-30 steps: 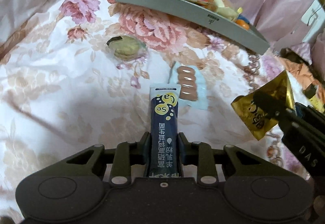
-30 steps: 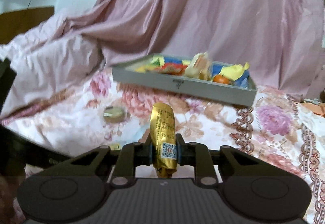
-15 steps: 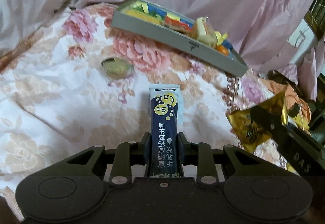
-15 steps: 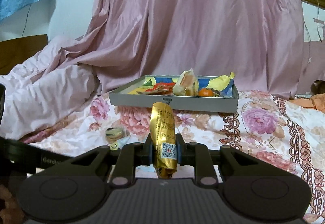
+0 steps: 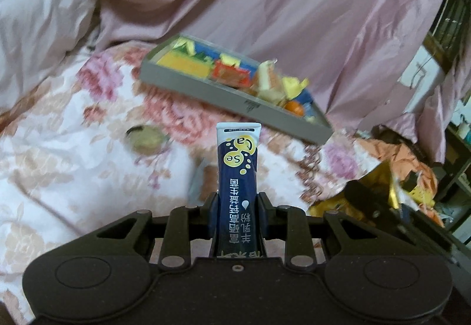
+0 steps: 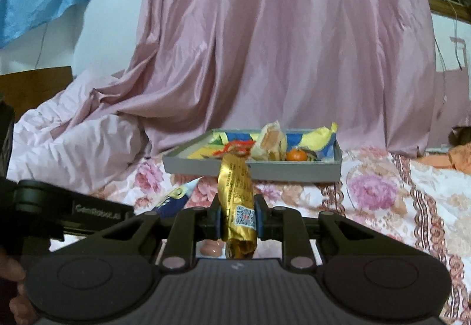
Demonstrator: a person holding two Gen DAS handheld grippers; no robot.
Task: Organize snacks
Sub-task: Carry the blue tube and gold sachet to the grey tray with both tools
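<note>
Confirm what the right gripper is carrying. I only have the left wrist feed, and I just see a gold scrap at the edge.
Observer: The right gripper is shut on a gold packet bearing a QR code.
Operator: Anything left on the bed under it?
Observer: A pinkish snack piece shows just below its fingers.
Operator: Orange in the tray?
Observer: Yes, one small orange sits near the right end of the grey tray, beside a pale wrapped pastry.
</note>
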